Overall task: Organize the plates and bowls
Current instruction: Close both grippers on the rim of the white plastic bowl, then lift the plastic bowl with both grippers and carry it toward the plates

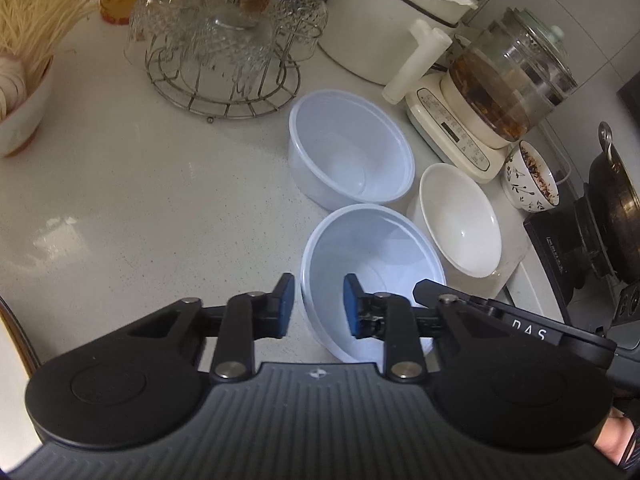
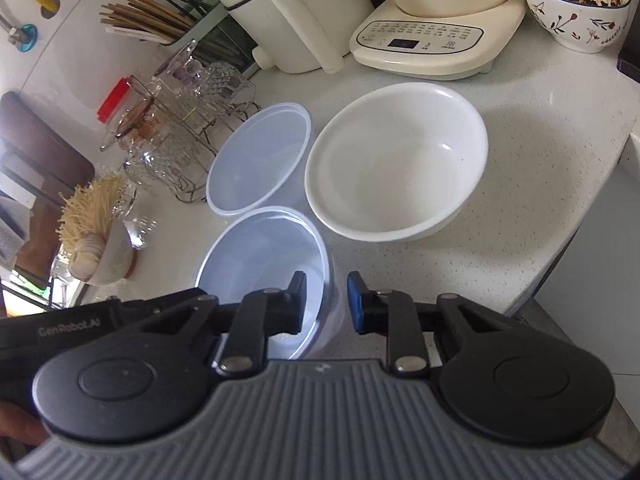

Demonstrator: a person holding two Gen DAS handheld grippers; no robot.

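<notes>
Left gripper point(image 1: 318, 306) straddles the left wall of the near translucent plastic bowl point(image 1: 372, 248), one blue pad inside and one outside; whether the pads press the wall cannot be told. Right gripper point(image 2: 327, 303) straddles the same bowl's right wall point(image 2: 264, 256) likewise, grip equally unclear. Its body, seen from the left wrist, reads "DAS"; the left gripper's body, seen from the right wrist, reads "GenRobot.AI". Beyond, on the speckled countertop point(image 1: 160, 200): a second plastic bowl point(image 1: 352, 148), a white ceramic bowl point(image 2: 396, 160), a cream kettle base point(image 2: 436, 40) with small illegible printing, and a floral bowl point(image 2: 576, 8).
</notes>
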